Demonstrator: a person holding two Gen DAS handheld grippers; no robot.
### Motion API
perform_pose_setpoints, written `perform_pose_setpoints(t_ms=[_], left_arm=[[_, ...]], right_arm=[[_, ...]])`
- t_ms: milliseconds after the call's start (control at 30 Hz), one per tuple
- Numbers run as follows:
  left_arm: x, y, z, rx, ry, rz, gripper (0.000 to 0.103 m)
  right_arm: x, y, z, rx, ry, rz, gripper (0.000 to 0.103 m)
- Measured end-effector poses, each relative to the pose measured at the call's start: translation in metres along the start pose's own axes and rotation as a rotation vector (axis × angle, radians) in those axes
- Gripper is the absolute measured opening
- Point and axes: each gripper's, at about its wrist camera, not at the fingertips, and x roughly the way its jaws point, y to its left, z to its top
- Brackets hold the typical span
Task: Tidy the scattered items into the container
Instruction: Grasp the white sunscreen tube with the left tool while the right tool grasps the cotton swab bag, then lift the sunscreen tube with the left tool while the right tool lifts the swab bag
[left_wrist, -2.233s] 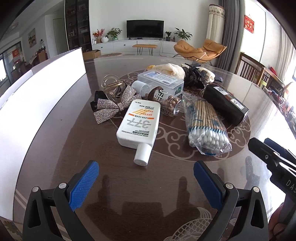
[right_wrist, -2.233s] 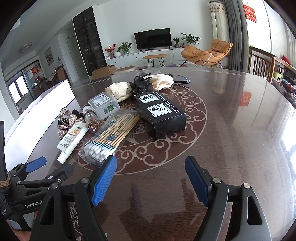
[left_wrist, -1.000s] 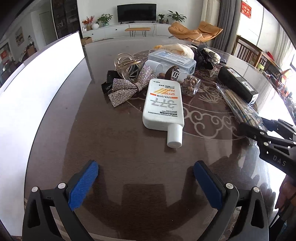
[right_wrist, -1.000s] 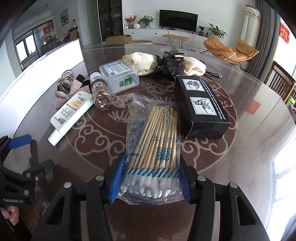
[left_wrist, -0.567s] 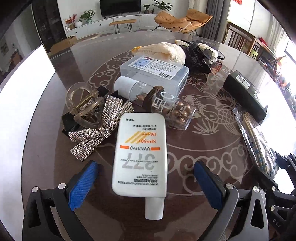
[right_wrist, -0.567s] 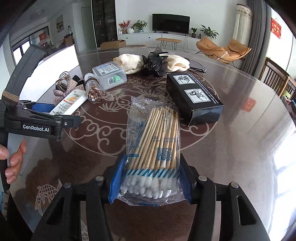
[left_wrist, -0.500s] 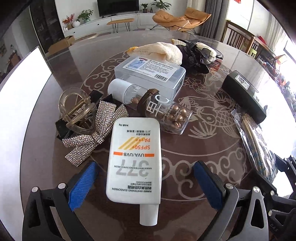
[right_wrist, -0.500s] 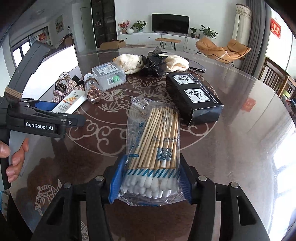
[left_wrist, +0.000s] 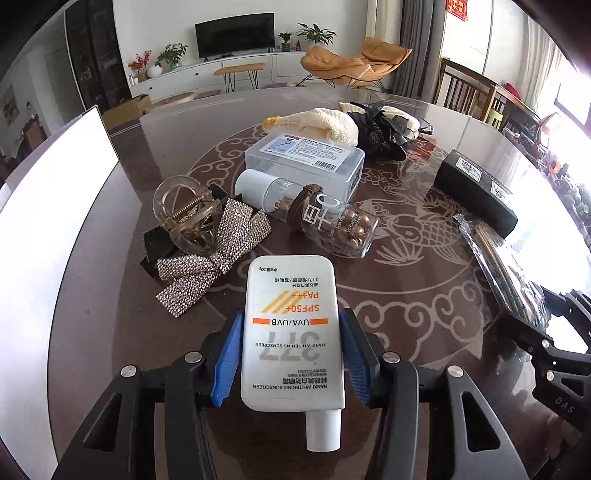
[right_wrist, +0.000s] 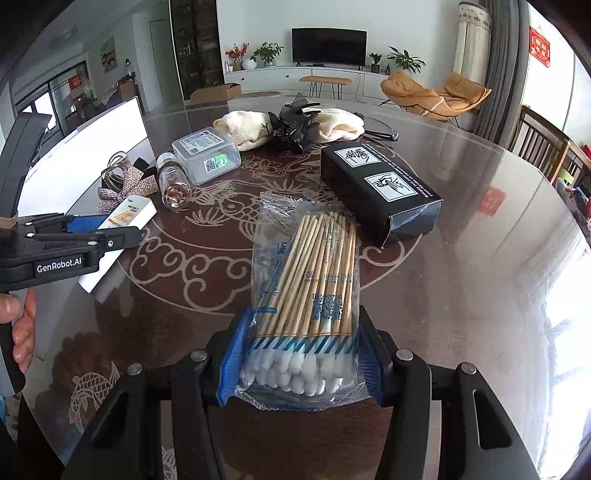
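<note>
Two grippers are working over the dark round table (left_wrist: 424, 122). The right gripper (right_wrist: 299, 360) is clamping the cotton swab bag (right_wrist: 306, 295) at the near edge; the left gripper (left_wrist: 291, 360) is closing on the sunscreen tube (left_wrist: 291, 332), apparently already touching it, near the white container (left_wrist: 40, 229) on the left.

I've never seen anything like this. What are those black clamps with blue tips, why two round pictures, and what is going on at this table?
No robot here: a person holds a hand-held clamp in each hand, each with a wide-angle camera looking along its fingers. One picture comes from each. The left gripper is closing its blue pads on a white sunscreen tube. The right gripper clamps a bag of cotton swabs. Also on the glass-topped table: a black box, clear plastic box, capsule bottle, sparkly bow and hair claw.
</note>
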Motion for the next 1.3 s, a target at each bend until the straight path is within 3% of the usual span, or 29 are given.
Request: perform_pose_setpoints(t_ms=[167,267,333,400,467,667,1300], left_arm=[[-0.023,0.002,-0.043,-0.019,-0.009,0.018,0.051],[-0.019,0.003,-0.046,-0.040,-0.035,0.032,0.052],[-0.014,0.006,-0.041,-0.052,-0.036,0.044,0.063],[-0.007,0.008,-0.038,-0.067,-0.020,0.055,0.095],[-0.003,0.009,-0.039,-0.075,-0.027,0.061,0.102],[0.002,0.009,-0.036,-0.086,-0.039,0.066,0.103],[0.006,0.010,-0.029,-0.088,-0.039,0.068,0.103]], right_arm=[[-0.010,-0.012,-0.011,0.016,-0.005,0.049,0.055],[-0.014,-0.017,-0.015,0.011,-0.005,0.074,0.058],[-0.013,-0.014,-0.014,-0.020,0.004,0.090,0.063],[-0.009,-0.008,-0.011,-0.081,0.027,0.065,0.065],[-0.005,-0.006,-0.006,-0.105,0.043,0.049,0.068],[0.011,-0.010,0.009,-0.072,0.045,0.021,0.080],[0.012,-0.011,0.010,-0.080,0.019,0.036,0.082]])
